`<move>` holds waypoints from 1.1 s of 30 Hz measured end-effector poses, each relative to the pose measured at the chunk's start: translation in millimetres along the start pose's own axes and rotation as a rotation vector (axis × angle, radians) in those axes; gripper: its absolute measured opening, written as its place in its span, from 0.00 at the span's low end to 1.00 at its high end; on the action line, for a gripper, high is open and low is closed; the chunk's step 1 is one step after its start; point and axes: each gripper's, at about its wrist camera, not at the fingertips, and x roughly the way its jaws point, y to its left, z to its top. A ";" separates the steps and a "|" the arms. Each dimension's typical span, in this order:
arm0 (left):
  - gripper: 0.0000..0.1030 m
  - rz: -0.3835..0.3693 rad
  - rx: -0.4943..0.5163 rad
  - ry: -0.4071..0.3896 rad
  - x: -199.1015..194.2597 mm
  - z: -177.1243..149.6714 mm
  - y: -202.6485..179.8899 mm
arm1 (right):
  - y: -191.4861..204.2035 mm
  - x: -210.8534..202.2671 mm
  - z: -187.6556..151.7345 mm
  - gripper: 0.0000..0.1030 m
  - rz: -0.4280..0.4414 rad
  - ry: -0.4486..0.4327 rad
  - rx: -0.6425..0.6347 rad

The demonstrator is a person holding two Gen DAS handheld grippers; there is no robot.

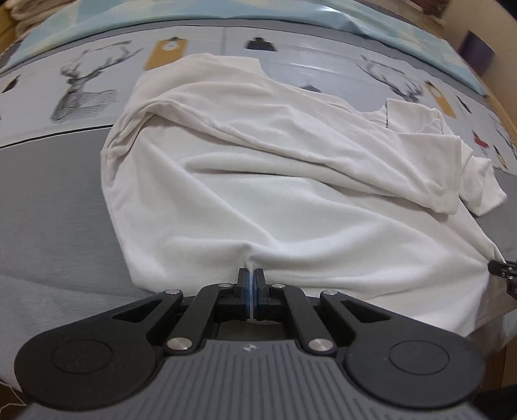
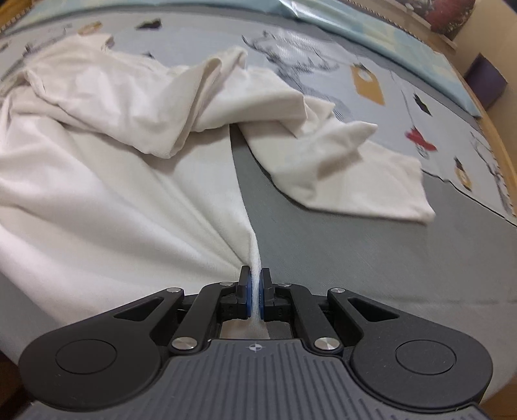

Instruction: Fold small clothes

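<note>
A white T-shirt (image 1: 258,181) lies rumpled on a bed, its upper part bunched and folded over toward the right. My left gripper (image 1: 251,273) is shut on the shirt's near hem, which puckers at the pads. My right gripper (image 2: 255,273) is shut on the shirt's near right corner (image 2: 252,245), and the cloth pulls taut from it. The right gripper's tip also shows at the far right of the left wrist view (image 1: 504,271). A sleeve (image 2: 355,181) lies spread to the right in the right wrist view.
The bed has a grey cover (image 1: 51,200) near me and a deer-print sheet (image 1: 80,87) further back. A pale blue blanket (image 1: 371,19) lies along the far edge. A wooden bed frame (image 2: 497,145) runs on the right.
</note>
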 end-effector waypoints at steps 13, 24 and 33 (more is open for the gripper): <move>0.12 -0.007 0.033 0.028 7.1 -1.6 -13.1 | -16.5 -15.8 -10.2 0.31 -0.070 -0.020 -0.003; 0.23 0.134 -0.082 -0.023 -3.3 6.9 15.0 | -44.9 -47.5 16.6 0.40 -0.173 -0.258 0.245; 0.23 0.161 -0.113 -0.049 -5.7 11.9 22.2 | -21.8 -55.3 35.1 0.30 -0.105 -0.326 0.297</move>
